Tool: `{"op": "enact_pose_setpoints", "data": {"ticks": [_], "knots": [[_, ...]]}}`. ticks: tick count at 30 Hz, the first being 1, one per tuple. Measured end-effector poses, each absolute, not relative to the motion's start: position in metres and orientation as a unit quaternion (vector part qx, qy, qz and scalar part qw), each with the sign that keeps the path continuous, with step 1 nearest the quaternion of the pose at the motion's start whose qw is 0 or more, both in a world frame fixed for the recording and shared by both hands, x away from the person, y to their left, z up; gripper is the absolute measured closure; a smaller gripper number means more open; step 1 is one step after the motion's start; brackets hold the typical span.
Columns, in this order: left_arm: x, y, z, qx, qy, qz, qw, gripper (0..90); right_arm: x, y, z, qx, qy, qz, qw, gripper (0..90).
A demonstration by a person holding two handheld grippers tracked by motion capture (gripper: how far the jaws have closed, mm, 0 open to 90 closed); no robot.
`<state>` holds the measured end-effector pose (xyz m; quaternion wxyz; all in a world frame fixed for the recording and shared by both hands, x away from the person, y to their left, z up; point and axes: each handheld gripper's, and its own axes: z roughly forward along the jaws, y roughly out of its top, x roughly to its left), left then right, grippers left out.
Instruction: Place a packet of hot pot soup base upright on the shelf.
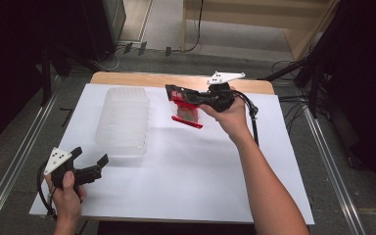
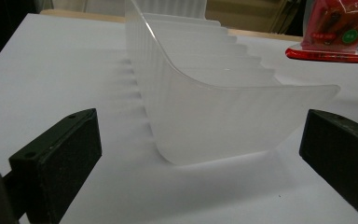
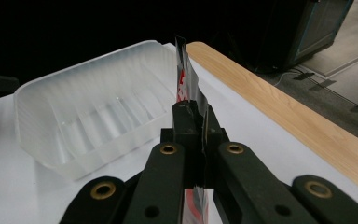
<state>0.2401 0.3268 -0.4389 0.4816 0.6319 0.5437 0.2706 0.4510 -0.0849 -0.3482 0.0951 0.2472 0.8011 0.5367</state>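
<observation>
A clear ribbed plastic tray [image 1: 123,121] lies on the white table cover [image 1: 176,161], left of centre, and nothing lies in it. My right gripper [image 1: 183,96] is shut on a red and clear snack packet [image 1: 187,111], held above the table just right of the tray. The packet [image 3: 187,79] stands edge-on between the shut jaws, with the tray [image 3: 88,112] to their left. My left gripper [image 1: 89,157] is open near the front left of the table, pointing at the tray's near end [image 2: 233,116]. The packet [image 2: 335,32] hangs at upper right there.
A wooden table edge [image 1: 176,78] shows beyond the white cover. Black stands and cables [image 1: 318,73] sit on the floor at the right, and dark equipment [image 1: 103,24] at the back left. Metal rails [image 1: 14,166] run along the floor on both sides.
</observation>
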Motion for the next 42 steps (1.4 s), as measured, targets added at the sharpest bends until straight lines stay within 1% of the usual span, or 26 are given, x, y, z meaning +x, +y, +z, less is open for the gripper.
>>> {"op": "enact_pose_setpoints", "data": {"ticks": [24,28,42], "knots": [[0.24,0.333,-0.439,0.622,0.549,0.264,0.492,0.0,0.484,-0.023,-0.312,0.202,0.808,0.547,0.089,90.0],[0.239,0.333,-0.438,0.621,0.549,0.263,0.494,0.0,0.487,-0.01,-0.31,0.195,0.805,0.554,0.088,90.0],[0.239,0.335,-0.437,0.616,0.55,0.256,0.503,0.0,0.496,0.035,-0.315,0.176,0.809,0.557,0.064,90.0]]}}
